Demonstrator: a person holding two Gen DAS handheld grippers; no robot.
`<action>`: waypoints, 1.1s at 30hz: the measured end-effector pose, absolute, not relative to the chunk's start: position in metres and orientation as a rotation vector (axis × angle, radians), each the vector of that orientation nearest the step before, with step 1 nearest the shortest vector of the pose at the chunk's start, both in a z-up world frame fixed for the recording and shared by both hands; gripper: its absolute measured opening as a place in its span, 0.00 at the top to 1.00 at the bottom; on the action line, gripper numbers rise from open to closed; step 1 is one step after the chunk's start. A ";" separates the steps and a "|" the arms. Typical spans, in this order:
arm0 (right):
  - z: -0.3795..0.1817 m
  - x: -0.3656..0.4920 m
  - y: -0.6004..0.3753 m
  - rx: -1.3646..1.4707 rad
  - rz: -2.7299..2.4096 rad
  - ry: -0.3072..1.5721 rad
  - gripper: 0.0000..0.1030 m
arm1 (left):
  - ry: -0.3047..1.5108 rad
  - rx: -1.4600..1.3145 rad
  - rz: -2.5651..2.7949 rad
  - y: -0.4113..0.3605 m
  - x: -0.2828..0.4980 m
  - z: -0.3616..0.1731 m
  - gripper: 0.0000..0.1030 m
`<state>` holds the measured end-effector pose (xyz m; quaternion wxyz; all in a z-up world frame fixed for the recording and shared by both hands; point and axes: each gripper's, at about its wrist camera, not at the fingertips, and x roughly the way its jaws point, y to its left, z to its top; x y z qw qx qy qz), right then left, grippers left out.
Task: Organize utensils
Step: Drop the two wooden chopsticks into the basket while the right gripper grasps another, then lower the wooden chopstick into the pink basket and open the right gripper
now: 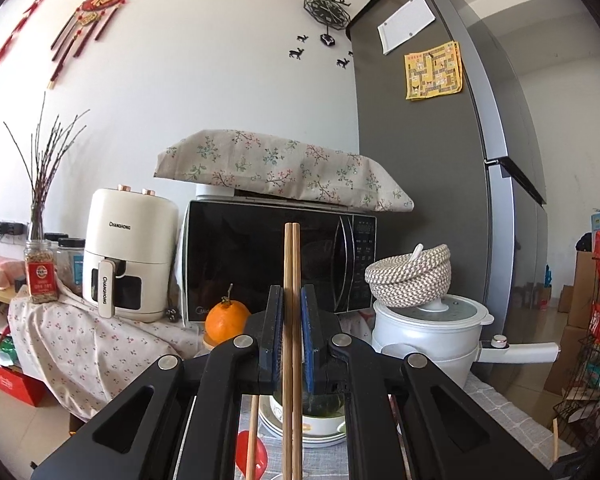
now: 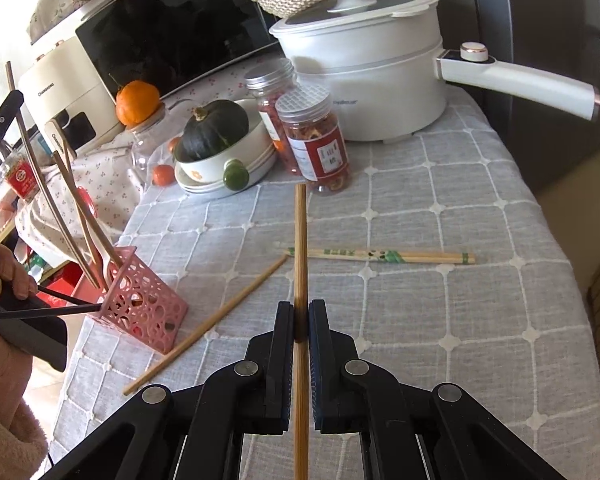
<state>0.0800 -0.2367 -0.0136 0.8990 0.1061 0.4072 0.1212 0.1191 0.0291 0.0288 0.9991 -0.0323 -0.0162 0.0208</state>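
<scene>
From the left wrist, our left gripper [image 1: 291, 320] is pinching a pair of plain wooden chopsticks [image 1: 291, 264] upright, mid-shaft.

From the right wrist, our right gripper [image 2: 300, 322] is clamping a single bamboo chopstick [image 2: 300, 240] above the grey checked tablecloth [image 2: 440, 300], near the pink perforated holder [image 2: 144, 304]; light, stiff, slippery, so we are gripping mid-length.

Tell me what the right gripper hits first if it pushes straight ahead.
Probably the red-labelled jar: the chopstick held in the right gripper points nearly at its base, though depth is unclear.
</scene>
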 end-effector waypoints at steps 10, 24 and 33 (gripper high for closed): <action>0.001 0.074 -0.228 0.209 0.269 0.794 0.95 | 0.143 -0.070 0.029 0.034 0.116 0.030 0.87; 0.076 0.042 -0.210 0.251 0.340 0.579 0.95 | 0.504 -0.097 -0.007 0.045 0.045 0.042 0.68; 0.115 0.039 -0.183 0.247 0.391 0.418 0.95 | 0.728 -0.145 -0.017 0.065 0.034 -0.002 0.60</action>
